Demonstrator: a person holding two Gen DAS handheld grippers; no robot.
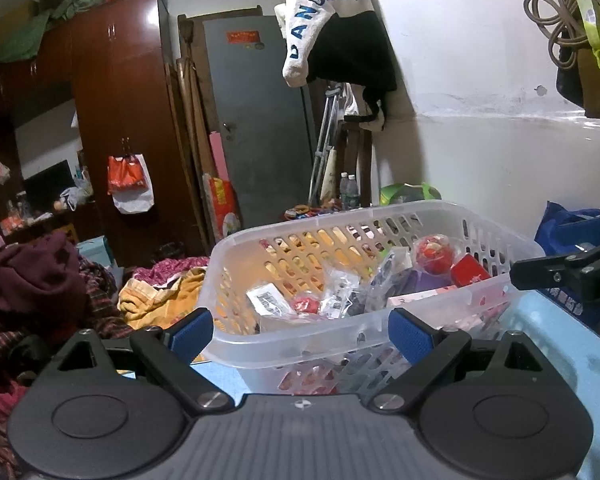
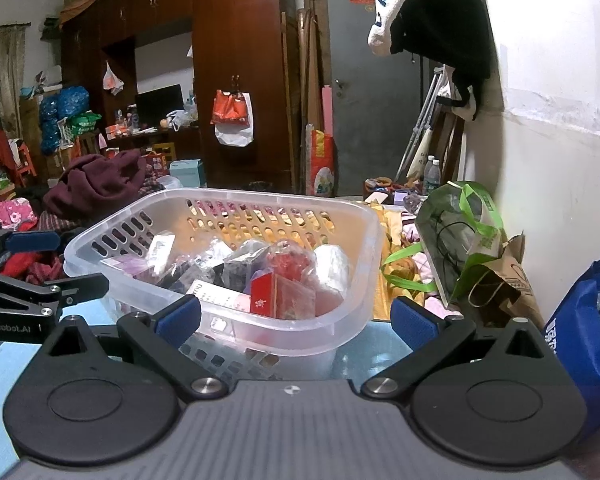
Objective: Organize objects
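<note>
Facing filled basket [image 1: 340, 236] ahead of both open grippers.

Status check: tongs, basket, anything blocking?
Left tongs open, empty. Right tongs open, empty. Basket upright on blue surface, full of small packets, rim untouched. Nothing between tongs and basket.
</note>
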